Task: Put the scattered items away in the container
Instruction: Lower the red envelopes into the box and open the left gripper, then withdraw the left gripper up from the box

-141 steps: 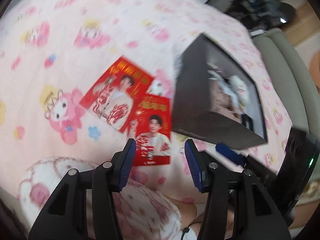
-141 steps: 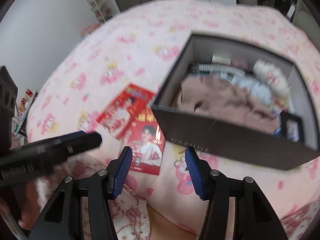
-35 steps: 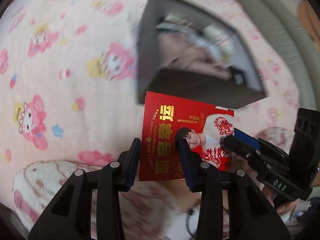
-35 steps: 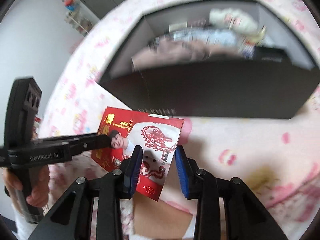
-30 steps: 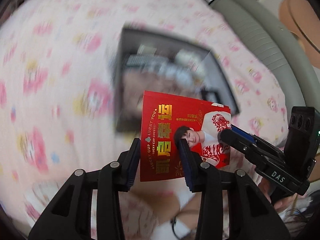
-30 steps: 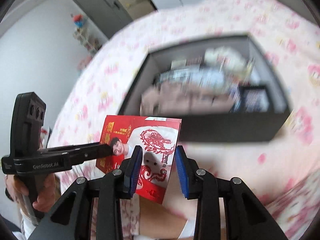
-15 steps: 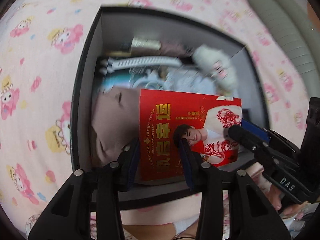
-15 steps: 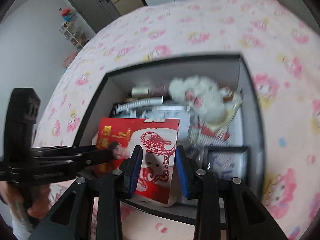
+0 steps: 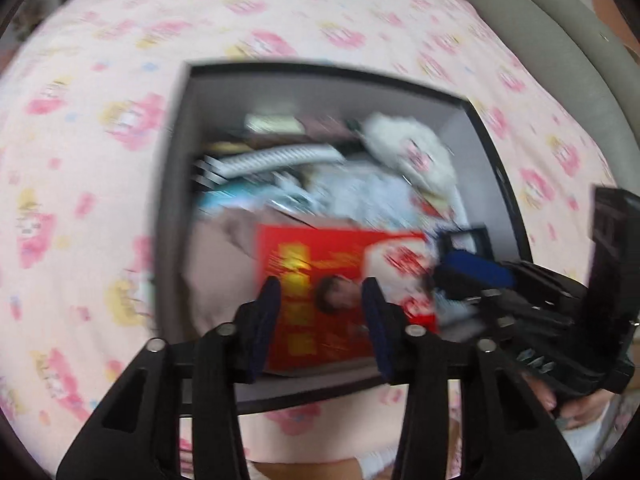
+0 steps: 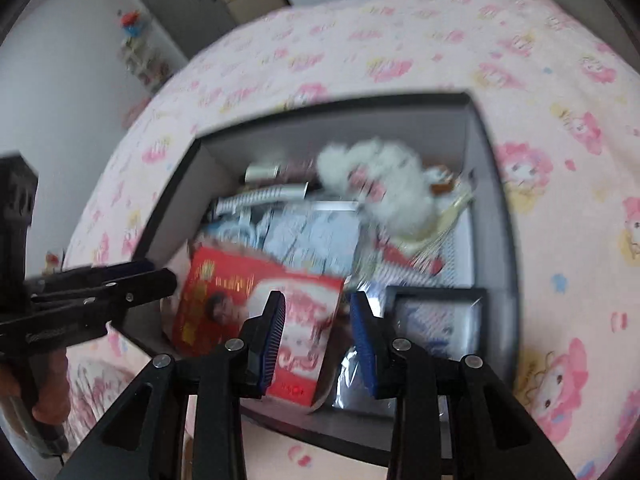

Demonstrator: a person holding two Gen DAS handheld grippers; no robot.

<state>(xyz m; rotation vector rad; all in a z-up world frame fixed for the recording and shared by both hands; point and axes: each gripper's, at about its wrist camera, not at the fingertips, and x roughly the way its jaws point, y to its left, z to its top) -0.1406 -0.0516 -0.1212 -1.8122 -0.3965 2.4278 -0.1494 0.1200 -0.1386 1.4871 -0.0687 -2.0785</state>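
Over the open box [image 9: 176, 184], just above its contents, hangs the red card [image 9: 328, 280] I am carrying — a printed sheet with gold lettering and a portrait, blurred in both views. It sits above the beige cloth [image 9: 216, 264] at the near left of the box, with the white plush toy [image 10: 384, 188], a striped tube [image 10: 260, 196] and a small dark frame [image 10: 436, 316] further in or to the right.

As for progress, I judge the job nearly done for this item: the card is already inside the box's outline and low, and what remains is to let it go and pull both tools back. On the pink cartoon-print bedspread [image 9: 100, 80] around the box I see no other loose items, though the views cover only part of the bed.

My left gripper [image 9: 320, 312] straddles the card's near edge, pads part-way apart — whether they pinch it or merely flank it I cannot tell through the blur. My right gripper [image 10: 318, 328] stands the same way at the card's white end, and there too I cannot tell grip from gap. Both tools point steeply down into the box, side by side, each visible in the other's view with a hand [image 10: 48, 384] on its handle.
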